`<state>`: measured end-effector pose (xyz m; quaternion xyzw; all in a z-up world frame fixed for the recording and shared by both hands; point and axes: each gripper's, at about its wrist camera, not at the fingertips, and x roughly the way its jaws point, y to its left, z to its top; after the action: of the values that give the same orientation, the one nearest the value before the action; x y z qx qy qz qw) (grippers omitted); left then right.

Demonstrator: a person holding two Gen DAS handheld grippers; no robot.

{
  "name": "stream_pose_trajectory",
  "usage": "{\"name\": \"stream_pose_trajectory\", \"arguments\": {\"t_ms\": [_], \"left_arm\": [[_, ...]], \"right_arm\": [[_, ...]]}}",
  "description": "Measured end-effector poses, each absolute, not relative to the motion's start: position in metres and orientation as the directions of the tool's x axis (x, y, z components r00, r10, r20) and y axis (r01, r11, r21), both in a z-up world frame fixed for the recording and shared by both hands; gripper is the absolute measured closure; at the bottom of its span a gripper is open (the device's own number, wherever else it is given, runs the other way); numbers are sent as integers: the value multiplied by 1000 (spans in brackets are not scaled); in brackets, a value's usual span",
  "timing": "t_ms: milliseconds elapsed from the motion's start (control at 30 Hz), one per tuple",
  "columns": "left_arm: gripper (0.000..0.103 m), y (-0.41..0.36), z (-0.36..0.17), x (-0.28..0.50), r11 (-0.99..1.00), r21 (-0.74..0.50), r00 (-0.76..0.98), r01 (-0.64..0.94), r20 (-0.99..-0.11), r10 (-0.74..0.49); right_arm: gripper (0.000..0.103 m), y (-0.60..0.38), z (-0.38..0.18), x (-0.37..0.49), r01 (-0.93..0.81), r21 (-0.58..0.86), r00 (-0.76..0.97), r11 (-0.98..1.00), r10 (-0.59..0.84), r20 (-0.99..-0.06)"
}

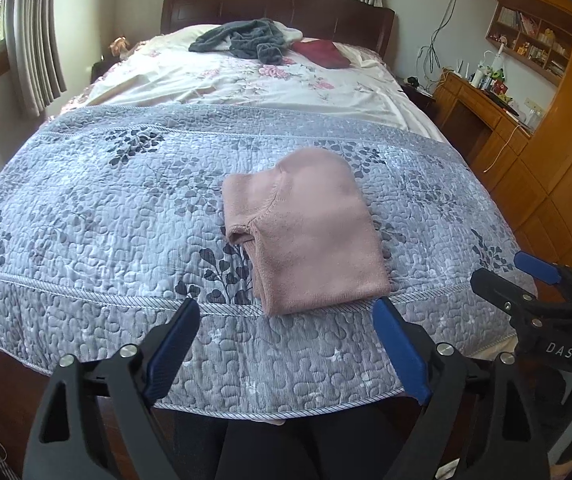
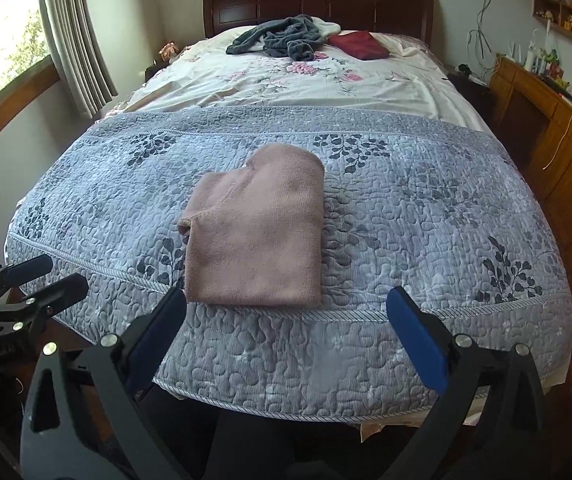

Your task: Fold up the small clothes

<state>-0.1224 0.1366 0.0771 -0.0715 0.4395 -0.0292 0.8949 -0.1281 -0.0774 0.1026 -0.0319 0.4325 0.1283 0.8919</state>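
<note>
From the left wrist cam, the left gripper [image 1: 286, 312] hangs over the foot edge of the bed with its jaws spread wide and nothing in them, and the pink garment [image 1: 306, 232] lies folded on the grey quilt [image 1: 106, 200] just past the fingertips. Right wrist cam, same deal: right gripper [image 2: 290, 300] wide open and empty, with that folded garment [image 2: 258, 232] sitting just ahead of it, and the left gripper [image 2: 52, 270] off to the side, clear of it.

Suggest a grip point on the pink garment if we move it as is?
Probably the near edge of the pink garment, one gripper per near corner, coming in low from the foot of the quilt. It lies folded flat in a neat stack; that edge faces the open left gripper and right gripper, so the layers should stay together.
</note>
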Motion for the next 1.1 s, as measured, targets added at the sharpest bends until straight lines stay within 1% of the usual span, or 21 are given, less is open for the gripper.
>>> {"name": "stream_pose_trajectory", "arguments": {"t_ms": [200, 467, 767, 1100], "left_arm": [[14, 125, 79, -132, 992, -124, 617, -6, -781, -94], [14, 119, 76, -138, 993, -114, 613, -12, -786, -83], [14, 119, 73, -136, 995, -102, 617, -25, -784, -65], [14, 119, 69, -128, 995, -90, 612, -29, -789, -53]], "right_arm": [[3, -77, 106, -137, -238, 31, 592, 971, 170, -788], [3, -83, 105, -145, -233, 61, 588, 971, 191, -786], [3, -91, 96, -137, -210, 75, 572, 975, 185, -799], [3, -96, 76, -121, -186, 46, 545, 982, 141, -826]]}}
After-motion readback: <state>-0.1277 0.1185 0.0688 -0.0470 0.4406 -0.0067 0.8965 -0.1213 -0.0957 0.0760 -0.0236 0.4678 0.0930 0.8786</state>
